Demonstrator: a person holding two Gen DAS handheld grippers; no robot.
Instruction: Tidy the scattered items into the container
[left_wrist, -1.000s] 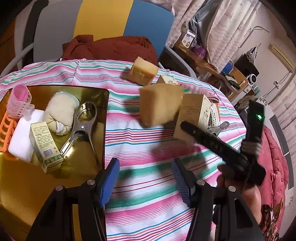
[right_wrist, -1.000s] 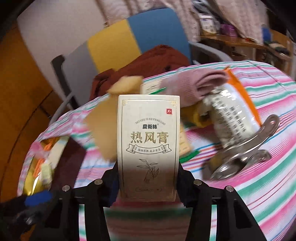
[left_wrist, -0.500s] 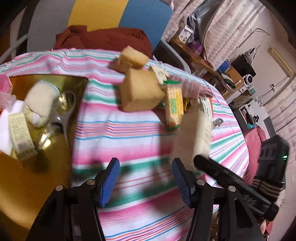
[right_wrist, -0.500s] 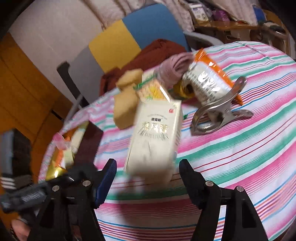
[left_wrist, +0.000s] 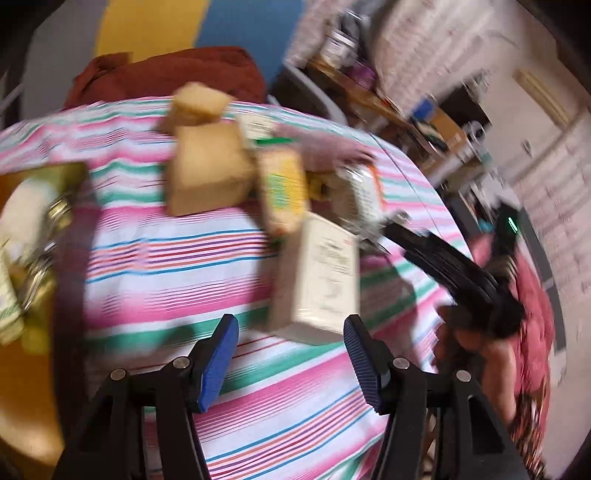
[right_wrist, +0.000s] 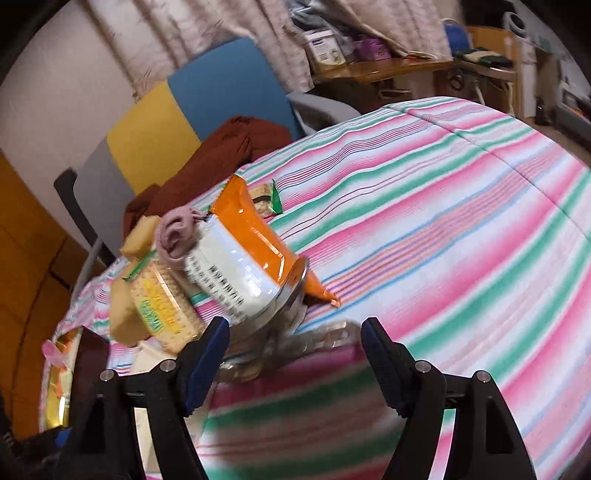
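A cream medicine box (left_wrist: 321, 280) rests on the striped cloth just ahead of my left gripper (left_wrist: 290, 362), which is open and holds nothing. My right gripper (right_wrist: 293, 360) is also open, with a blurred metal clip (right_wrist: 295, 332) lying just beyond its fingers. An orange-and-white packet (right_wrist: 243, 258), a cracker pack (right_wrist: 162, 299), a pink sock (right_wrist: 175, 236) and tan sponges (left_wrist: 207, 173) sit bunched together at the middle of the table. The gold tray (left_wrist: 37, 332) at the left holds several items. In the left wrist view the right gripper (left_wrist: 443, 258) shows as a black shape at the right.
A chair with a rust-red cloth (left_wrist: 166, 74) stands behind the table. The round table edge (left_wrist: 424, 177) drops off at the right, with cluttered shelves beyond. Bare striped cloth (right_wrist: 443, 221) covers the right half of the table.
My right gripper opened and let go of the cream box, which now rests on the cloth, then swung right toward the clip. My left gripper turned right toward the box.
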